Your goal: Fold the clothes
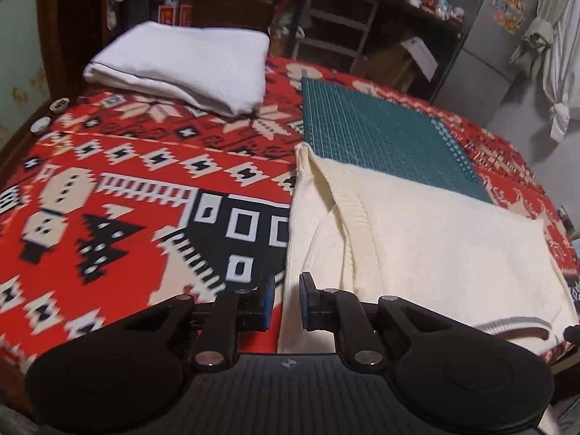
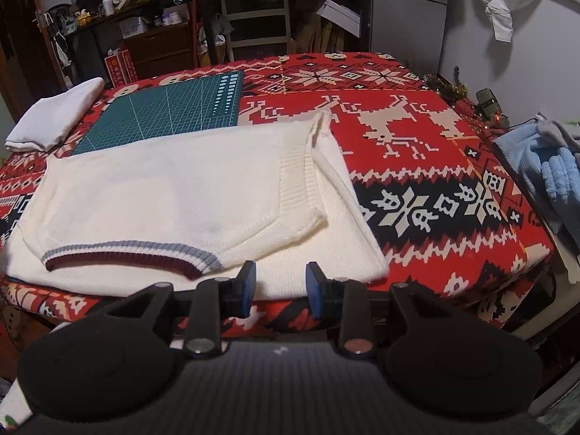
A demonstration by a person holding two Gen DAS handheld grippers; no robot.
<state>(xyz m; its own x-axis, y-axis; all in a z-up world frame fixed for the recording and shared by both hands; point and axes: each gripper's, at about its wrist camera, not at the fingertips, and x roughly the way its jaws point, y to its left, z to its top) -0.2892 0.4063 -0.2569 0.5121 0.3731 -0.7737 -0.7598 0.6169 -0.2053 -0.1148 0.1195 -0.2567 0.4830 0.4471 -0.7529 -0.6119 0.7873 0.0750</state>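
The left gripper [image 1: 286,295] sits nearest, its blue pads drawn close on the cream sweater's [image 1: 417,239] near left edge, so I judge the knit pinched between them. The right gripper [image 2: 280,284] hovers with jaws parted and clear of the cloth, the sweater's near right edge lying in the gap below. The sweater lies partly folded on the red patterned tablecloth [image 1: 119,253], its striped ribbed neckband [image 2: 127,252] at the front and its far part overlapping the green cutting mat [image 2: 159,112]. Soft, limp and fairly light, it will likely sag and stretch; doubled edges and ribbed hems offer the firmest hold. Beyond lies a folded white garment [image 1: 188,61]
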